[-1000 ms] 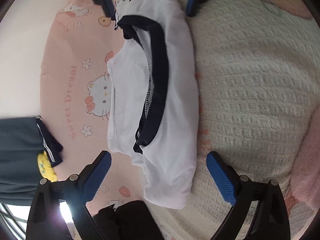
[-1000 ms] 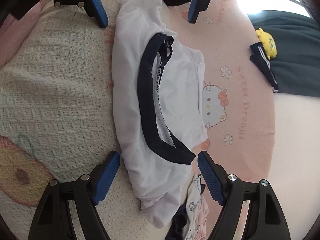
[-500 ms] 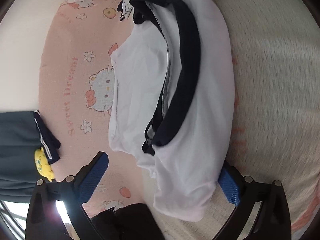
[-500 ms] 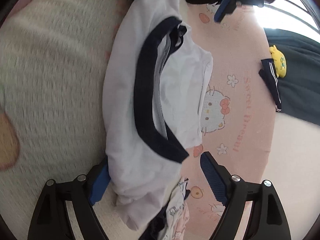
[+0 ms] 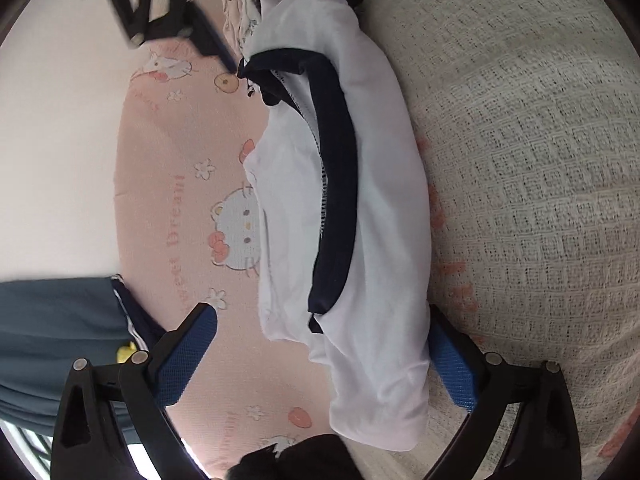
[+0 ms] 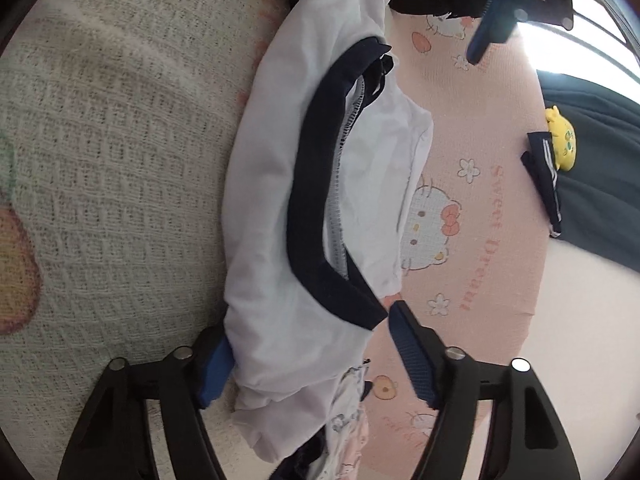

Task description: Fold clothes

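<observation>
left claw (image 5: 320, 354): jaws wide, just closing a little; the near end of the white t-shirt (image 5: 376, 240) lies between them, the right pad against the cloth, the left pad clear of it on the pink sheet.
dark garment (image 5: 56, 320): far left of the left wrist view, half cut off by the frame, with a yellow patch at its edge.
pink cartoon sheet (image 5: 176, 200): bed surface under the shirt's left half, printed with a cat face and script.
white t-shirt: a long narrow bundle with its navy collar (image 5: 336, 200) on top, lying along the seam between the sheet and the cream waffle blanket (image 5: 540, 200).
right claw (image 6: 308, 356): jaws partly open and just closing around the shirt's other end; the left pad touches cloth, the right pad stands just beside the collar, not yet pinching.
progress: shirt looks folded lengthwise already; the crosswise fold seems left, by my reading.
hard to tell: a printed garment (image 6: 348, 420) and something black are tucked under the shirt's ends, mostly hidden; how many layers the shirt has is unclear.
</observation>
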Demonstrator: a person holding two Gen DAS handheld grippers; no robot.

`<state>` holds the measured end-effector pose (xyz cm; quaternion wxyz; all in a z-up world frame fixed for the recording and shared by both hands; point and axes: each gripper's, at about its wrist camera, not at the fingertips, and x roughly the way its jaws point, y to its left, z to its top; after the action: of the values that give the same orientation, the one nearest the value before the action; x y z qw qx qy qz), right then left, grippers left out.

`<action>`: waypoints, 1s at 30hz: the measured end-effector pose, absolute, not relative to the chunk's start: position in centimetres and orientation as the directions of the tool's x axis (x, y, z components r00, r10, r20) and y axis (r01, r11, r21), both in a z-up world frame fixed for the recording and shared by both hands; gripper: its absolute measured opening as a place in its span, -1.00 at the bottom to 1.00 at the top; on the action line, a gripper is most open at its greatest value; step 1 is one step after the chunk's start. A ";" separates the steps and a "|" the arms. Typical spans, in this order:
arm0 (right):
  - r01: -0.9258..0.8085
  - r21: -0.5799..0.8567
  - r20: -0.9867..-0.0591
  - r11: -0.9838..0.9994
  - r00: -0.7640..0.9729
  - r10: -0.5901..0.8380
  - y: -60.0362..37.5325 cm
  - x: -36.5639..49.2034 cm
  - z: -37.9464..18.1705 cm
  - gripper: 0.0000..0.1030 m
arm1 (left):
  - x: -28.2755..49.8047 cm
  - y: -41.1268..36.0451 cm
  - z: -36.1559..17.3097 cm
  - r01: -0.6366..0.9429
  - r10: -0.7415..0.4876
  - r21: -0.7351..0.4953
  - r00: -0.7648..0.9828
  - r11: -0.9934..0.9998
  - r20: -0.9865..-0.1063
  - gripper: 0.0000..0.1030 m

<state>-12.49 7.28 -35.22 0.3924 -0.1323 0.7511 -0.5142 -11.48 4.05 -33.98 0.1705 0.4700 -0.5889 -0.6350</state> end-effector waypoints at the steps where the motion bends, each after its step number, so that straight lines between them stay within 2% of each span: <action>1: 0.217 -0.874 -0.462 0.435 -0.652 -0.601 7.3 -12.6 -35.2 0.27 | -11.5 3.9 -33.9 -0.352 -0.756 0.889 -0.483 -0.294 -0.442 0.60; 3: 0.241 -0.867 -0.480 0.436 -0.642 -0.598 7.3 -12.9 -35.1 0.21 | -11.0 4.1 -33.8 -0.374 -0.710 0.844 -0.466 -0.383 -0.528 0.21; 5: 0.272 -0.854 -0.507 0.443 -0.627 -0.591 7.4 -13.1 -34.9 0.13 | -10.3 4.3 -34.1 -0.391 -0.682 0.829 -0.478 -0.399 -0.553 -0.17; 6: 0.292 -0.845 -0.524 0.448 -0.617 -0.587 7.4 -13.2 -34.8 0.10 | -9.9 4.6 -34.5 -0.402 -0.674 0.826 -0.484 -0.395 -0.558 -0.48; 8: 0.344 -0.824 -0.562 0.449 -0.594 -0.576 7.4 -13.7 -34.4 0.00 | -9.4 5.1 -35.3 -0.389 -0.683 0.848 -0.509 -0.361 -0.524 -0.58; 9: 0.378 -0.812 -0.582 0.446 -0.581 -0.568 7.4 -13.9 -34.1 -0.05 | -9.5 5.1 -35.2 -0.367 -0.684 0.849 -0.507 -0.379 -0.525 -0.60; 11: 0.450 -0.779 -0.627 0.436 -0.556 -0.545 7.3 -14.3 -33.8 -0.32 | -10.1 4.6 -34.4 -0.304 -0.670 0.825 -0.482 -0.476 -0.564 -0.60; 14: 0.522 -0.748 -0.661 0.410 -0.533 -0.527 7.4 -14.5 -33.5 -0.46 | -11.0 3.6 -33.1 -0.217 -0.637 0.766 -0.445 -0.605 -0.629 -0.60; 22: 0.806 -0.552 -0.791 0.216 -0.423 -0.443 6.0 -17.2 -30.9 -0.47 | -12.3 2.9 -32.5 -0.123 -0.642 0.728 -0.388 -0.675 -0.661 -0.59; 30: 0.936 -0.341 -0.876 0.084 -0.284 -0.389 4.7 -20.2 -28.8 -0.45 | -12.4 1.7 -31.8 -0.062 -0.552 0.589 -0.278 -0.806 -0.786 -0.52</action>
<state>-20.15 4.65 -28.78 0.5339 0.2699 0.5071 -0.6205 -12.35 1.67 -31.81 0.1624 0.5783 -0.2657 -0.7541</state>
